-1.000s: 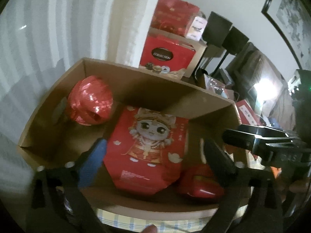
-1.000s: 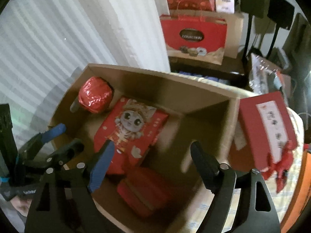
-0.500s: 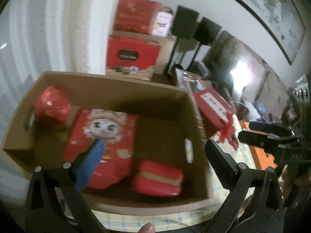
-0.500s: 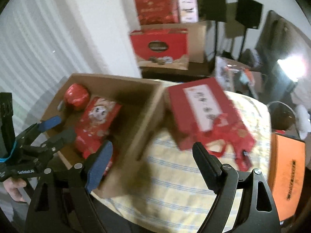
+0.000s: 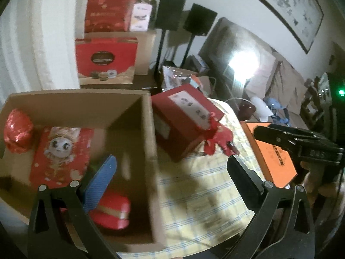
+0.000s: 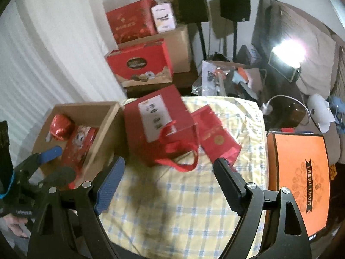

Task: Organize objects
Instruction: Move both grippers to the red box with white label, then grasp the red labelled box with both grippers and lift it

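An open cardboard box (image 5: 148,142) at the left holds a red foil ball (image 5: 18,133), a red cat-printed packet (image 5: 60,151) and a red tin (image 5: 112,213). Beside it on the checked cloth lie a red gift box with a white label (image 6: 157,127) and a small red bag (image 6: 217,142). My left gripper (image 5: 171,165) hangs open over the box's right wall. My right gripper (image 6: 170,161) stands open and empty above the cloth, just in front of the gift box. The left gripper (image 6: 59,161) also shows at the right wrist view's left edge.
An orange "FRESH FRUIT" box (image 6: 299,177) lies at the table's right edge. The yellow checked cloth (image 6: 183,211) is bare in front. Behind the table stand red gift cartons (image 6: 140,64), speakers on stands (image 6: 192,4) and a cluttered side area with a bright lamp (image 6: 289,49).
Both views have swung right, from the inside of the cardboard box to the table. The labelled gift box, small red bag and orange box came into view. Both grippers stayed open.
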Demonstrator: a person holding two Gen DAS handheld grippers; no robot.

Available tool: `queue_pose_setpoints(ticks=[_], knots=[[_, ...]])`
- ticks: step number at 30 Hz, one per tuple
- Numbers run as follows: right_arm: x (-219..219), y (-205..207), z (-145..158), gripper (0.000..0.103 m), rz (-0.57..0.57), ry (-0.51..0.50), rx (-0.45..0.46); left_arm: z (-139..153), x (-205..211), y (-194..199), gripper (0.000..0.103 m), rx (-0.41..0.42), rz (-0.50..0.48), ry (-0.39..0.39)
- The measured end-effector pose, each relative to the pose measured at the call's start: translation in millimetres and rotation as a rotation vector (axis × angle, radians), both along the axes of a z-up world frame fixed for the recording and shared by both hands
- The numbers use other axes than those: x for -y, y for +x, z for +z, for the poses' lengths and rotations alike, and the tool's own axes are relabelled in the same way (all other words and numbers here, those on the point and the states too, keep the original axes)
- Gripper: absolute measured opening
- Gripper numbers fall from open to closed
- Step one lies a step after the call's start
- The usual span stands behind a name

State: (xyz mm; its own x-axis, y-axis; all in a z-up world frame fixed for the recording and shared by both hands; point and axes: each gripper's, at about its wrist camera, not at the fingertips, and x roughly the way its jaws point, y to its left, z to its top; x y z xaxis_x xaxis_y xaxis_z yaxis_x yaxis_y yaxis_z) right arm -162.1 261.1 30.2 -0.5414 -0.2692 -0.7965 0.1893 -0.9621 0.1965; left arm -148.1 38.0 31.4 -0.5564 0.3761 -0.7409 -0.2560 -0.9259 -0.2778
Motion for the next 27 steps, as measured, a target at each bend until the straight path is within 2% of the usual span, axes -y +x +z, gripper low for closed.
queue_pose_setpoints(ticks=[6, 12, 19, 22, 27], knots=[[-24.2, -20.6, -9.0, 0.086, -0.039, -0.053, 0.002, -5.8, -28.3, -14.4, 0.101, 0.029, -0.015, 0.023], [-33.8, -44.5, -19.2, 0.083, -0.051, -0.071, 0.016, -16.9, -48.1, -44.6, 0.084, 0.101, 0.001, 0.027], [-39.6, -77.8, -34.9, 0.069, -0.067, -0.131, 0.058, -32.0, -57.6, -71.6, 0.071, 0.154, 0.043, 0.011], [-37.0, -88.2, -42.3, 0.067, -0.064, -0.149, 0.077, -41.7, -56.4, -78.8, 0.071, 0.171, 0.068, -0.005], [-28.5, -101.6, -50.8, 0.066, -0.041, -0.16, 0.082, -50.7, -55.9, -85.0, 0.069, 0.192, 0.077, 0.019]])
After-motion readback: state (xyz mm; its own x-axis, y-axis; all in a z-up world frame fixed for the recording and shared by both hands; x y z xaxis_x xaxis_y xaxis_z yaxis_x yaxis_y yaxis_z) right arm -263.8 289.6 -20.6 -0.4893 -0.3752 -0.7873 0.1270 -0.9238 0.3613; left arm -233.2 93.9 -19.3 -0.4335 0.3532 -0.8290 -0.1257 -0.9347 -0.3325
